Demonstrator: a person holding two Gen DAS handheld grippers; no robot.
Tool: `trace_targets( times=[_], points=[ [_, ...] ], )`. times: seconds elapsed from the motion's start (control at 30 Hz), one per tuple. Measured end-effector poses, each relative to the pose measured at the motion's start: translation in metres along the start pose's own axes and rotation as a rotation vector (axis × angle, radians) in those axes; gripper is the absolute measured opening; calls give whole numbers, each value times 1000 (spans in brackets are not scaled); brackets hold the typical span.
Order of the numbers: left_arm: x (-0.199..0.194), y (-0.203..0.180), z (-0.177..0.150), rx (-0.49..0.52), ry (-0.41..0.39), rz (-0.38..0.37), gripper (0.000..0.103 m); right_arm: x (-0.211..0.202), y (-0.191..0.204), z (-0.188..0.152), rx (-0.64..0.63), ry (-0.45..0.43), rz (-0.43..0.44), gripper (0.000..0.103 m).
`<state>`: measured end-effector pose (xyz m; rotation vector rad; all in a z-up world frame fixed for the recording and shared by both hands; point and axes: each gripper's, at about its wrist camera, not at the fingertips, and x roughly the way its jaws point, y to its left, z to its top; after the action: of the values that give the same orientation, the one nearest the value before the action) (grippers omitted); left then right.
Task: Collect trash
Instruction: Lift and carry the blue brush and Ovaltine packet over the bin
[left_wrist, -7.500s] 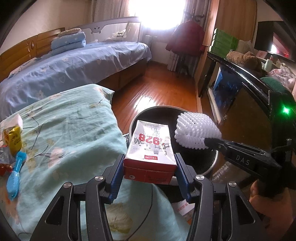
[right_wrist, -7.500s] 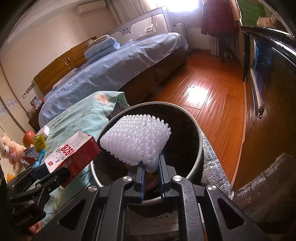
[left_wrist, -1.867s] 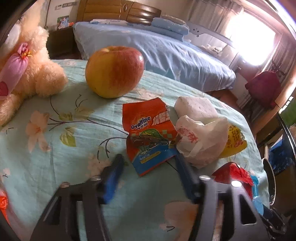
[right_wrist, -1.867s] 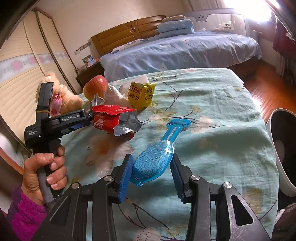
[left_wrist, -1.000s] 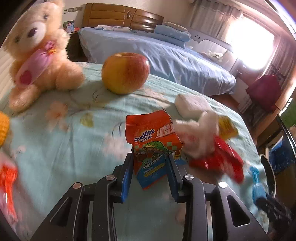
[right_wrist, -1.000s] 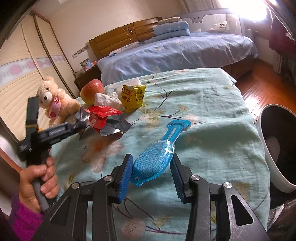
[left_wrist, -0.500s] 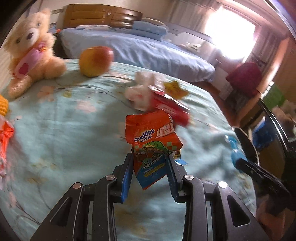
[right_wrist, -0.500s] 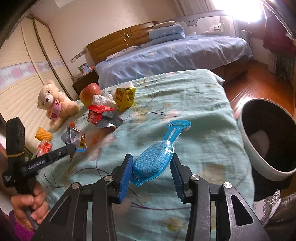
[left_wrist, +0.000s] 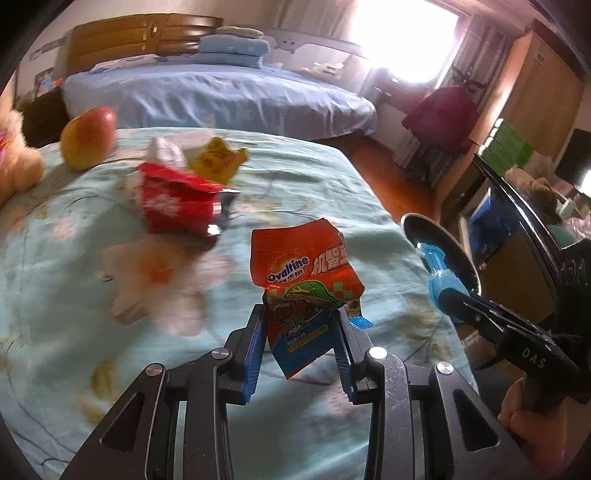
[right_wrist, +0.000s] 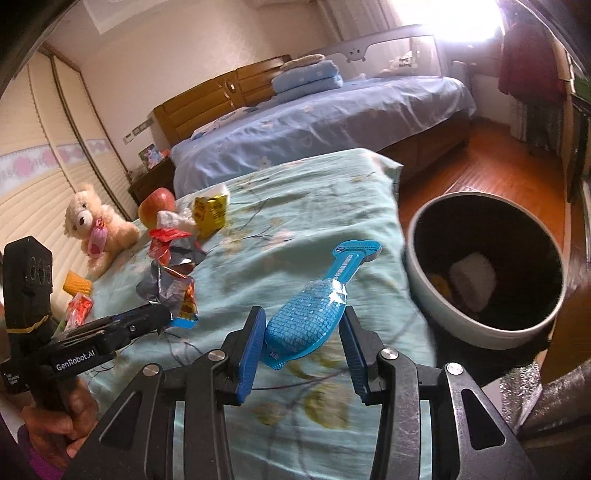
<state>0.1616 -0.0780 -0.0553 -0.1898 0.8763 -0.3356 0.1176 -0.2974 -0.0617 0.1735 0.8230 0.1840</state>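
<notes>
1. Your left gripper (left_wrist: 300, 328) is clamped on an orange snack wrapper (left_wrist: 304, 284). Both blue pads press its lower half; the top stands up above the fingers, clear of the bedspread (left_wrist: 66, 295).
2. Your right gripper (right_wrist: 303, 332) is clamped on a blue plastic package (right_wrist: 314, 314). Its wide end sits between the pads; its narrow neck points up and to the right.
3. The trash bin (right_wrist: 480, 325) stands on the wooden floor just beside the right edge of the bedspread. It is open at the top, with a white foam piece (right_wrist: 472, 280) and other items inside.
4. Uncollected trash lies near the far left of the bedspread: a red wrapper (left_wrist: 173, 203), a yellow wrapper (left_wrist: 218, 162) and a crumpled white tissue (left_wrist: 164, 149), bunched close together.
5. An apple (left_wrist: 88, 136) sits just behind that cluster. A teddy bear (right_wrist: 96, 225) sits to the left of it.
6. In the left wrist view, your right gripper appears at the right edge, its blue package in front of the bin rim.
</notes>
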Motion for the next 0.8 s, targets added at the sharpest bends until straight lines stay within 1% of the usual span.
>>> trace_targets(
  times=[0.4, 0.8],
  points=[
    [29, -40, 13, 60, 20, -35, 33, -17, -46, 3, 65, -33, -64, 42],
    [70, -81, 32, 112, 48, -69, 33, -26, -85, 11, 116, -57, -113, 42]
  ],
)
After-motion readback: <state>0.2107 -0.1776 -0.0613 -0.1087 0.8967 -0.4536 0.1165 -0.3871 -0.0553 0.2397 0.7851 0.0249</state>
